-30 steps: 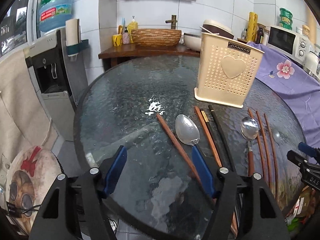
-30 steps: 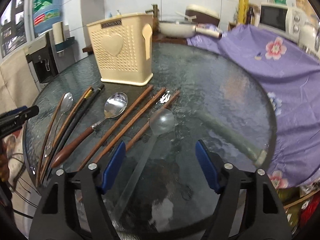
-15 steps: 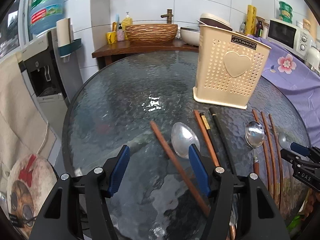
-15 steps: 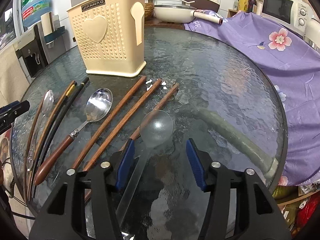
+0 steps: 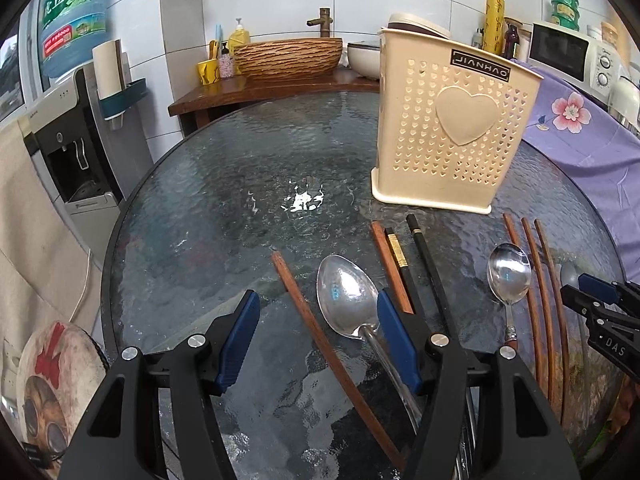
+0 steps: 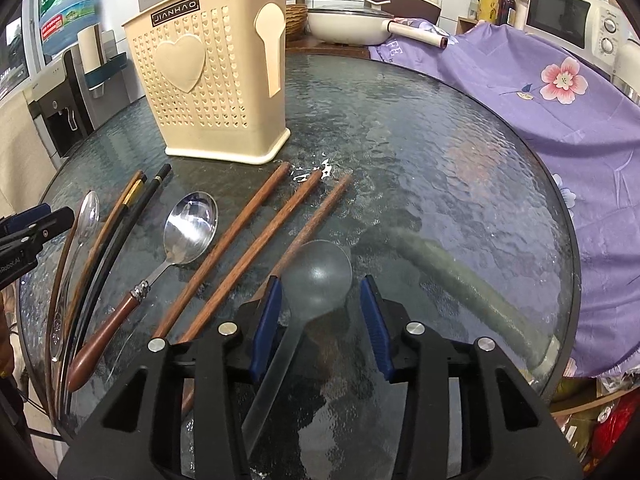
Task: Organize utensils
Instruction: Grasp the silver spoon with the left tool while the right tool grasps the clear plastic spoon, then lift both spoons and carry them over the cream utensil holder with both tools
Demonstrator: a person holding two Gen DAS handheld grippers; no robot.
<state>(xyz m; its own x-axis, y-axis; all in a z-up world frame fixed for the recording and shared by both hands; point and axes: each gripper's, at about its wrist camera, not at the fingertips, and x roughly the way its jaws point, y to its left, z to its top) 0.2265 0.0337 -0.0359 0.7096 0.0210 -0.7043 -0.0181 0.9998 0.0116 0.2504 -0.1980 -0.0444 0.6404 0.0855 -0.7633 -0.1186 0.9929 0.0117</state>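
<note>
A cream utensil holder point(image 5: 448, 128) point(image 6: 216, 84) stands on the round glass table point(image 5: 240, 184). My left gripper point(image 5: 318, 314) is open low over a steel spoon point(image 5: 346, 296) and a brown chopstick point(image 5: 320, 340). My right gripper point(image 6: 320, 304) is open, its blue pads either side of a clear plastic spoon point(image 6: 316, 272). A wooden-handled spoon point(image 6: 188, 232) point(image 5: 508, 272), three brown chopsticks point(image 6: 256, 236) and a brown and two dark chopsticks point(image 6: 132, 208) lie between them.
A purple flowered cloth point(image 6: 540, 92) covers the table's right side. A water dispenser point(image 5: 72, 132) stands left of the table. A counter with a basin point(image 5: 288, 58) and a microwave point(image 5: 572, 54) runs behind.
Both grippers have moved forward and down toward the table. The right gripper's jaws have narrowed around the clear spoon. The utensils have not moved.
</note>
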